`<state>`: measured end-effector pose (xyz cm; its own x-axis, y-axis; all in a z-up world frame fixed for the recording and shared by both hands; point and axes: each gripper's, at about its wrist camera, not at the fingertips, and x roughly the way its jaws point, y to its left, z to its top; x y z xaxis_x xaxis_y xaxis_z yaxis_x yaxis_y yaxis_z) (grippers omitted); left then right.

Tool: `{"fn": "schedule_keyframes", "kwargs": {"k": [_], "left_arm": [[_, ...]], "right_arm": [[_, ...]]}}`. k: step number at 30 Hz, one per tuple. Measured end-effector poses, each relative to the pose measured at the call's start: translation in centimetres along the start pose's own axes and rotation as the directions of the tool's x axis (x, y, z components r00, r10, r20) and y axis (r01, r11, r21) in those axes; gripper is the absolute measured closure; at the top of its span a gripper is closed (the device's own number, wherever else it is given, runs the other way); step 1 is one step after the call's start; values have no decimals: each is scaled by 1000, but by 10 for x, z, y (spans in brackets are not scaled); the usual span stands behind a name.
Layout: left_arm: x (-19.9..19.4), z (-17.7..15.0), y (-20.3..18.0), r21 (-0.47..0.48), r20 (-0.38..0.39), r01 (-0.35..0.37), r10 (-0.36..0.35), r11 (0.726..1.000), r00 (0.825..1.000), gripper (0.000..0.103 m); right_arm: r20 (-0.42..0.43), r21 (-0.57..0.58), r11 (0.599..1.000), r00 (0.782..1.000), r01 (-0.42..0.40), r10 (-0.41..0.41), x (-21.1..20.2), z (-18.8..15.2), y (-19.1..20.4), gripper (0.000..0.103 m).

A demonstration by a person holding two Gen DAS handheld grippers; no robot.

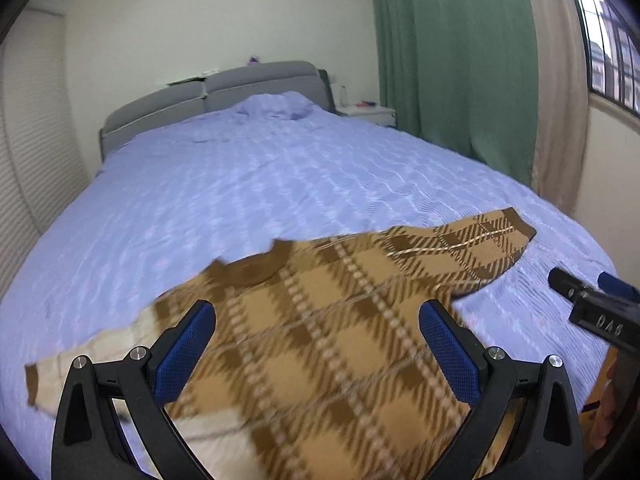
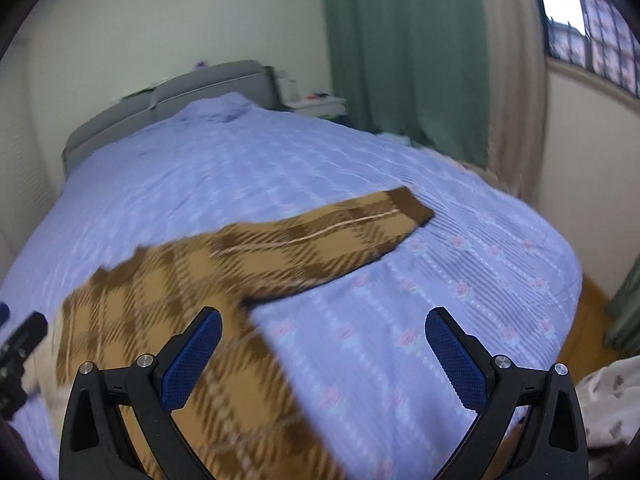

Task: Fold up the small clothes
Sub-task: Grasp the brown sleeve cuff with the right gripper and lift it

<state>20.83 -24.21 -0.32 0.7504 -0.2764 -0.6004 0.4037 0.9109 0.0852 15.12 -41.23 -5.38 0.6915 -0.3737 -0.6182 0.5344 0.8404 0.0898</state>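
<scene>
My left gripper (image 1: 316,344) is hanging with jaws wide apart over the plaid sweater (image 1: 320,320), nothing lying between them and the cloth. My right gripper (image 2: 322,354) is hanging spread too, near it on the right side. The lilac bedspread (image 1: 240,192) beyond is lying bare up to the headboard (image 1: 208,96). The green curtain (image 1: 452,52) and the window wall are closing the right side.

Sweater (image 1: 328,344) – soft matt knit; bedspread (image 1: 248,184) – ribbed cloth; tongs pads (image 1: 185,354) – textured rubber.
</scene>
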Motion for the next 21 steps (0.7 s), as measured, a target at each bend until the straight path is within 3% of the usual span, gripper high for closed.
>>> {"fn": "schedule_keyframes", "kwargs": {"k": [8, 10, 12, 17, 21], "left_arm": [[79, 37, -70, -22, -85, 36, -38, 999, 996, 0], [93, 44, -91, 5, -87, 42, -41, 999, 995, 0], [109, 49, -106, 19, -102, 49, -47, 999, 994, 0], [137, 57, -131, 39, -118, 41, -36, 998, 992, 0], [147, 57, -141, 65, -113, 42, -35, 997, 993, 0]], "right_arm": [[-15, 85, 996, 1000, 6, -5, 85, 45, -66, 3], [-21, 150, 988, 999, -36, 39, 105, 49, -83, 15], [-42, 205, 978, 998, -36, 45, 126, 52, -97, 20], [-54, 186, 982, 998, -9, 19, 162, 55, -114, 32], [-112, 221, 975, 993, 0, 25, 202, 57, -131, 53]]}}
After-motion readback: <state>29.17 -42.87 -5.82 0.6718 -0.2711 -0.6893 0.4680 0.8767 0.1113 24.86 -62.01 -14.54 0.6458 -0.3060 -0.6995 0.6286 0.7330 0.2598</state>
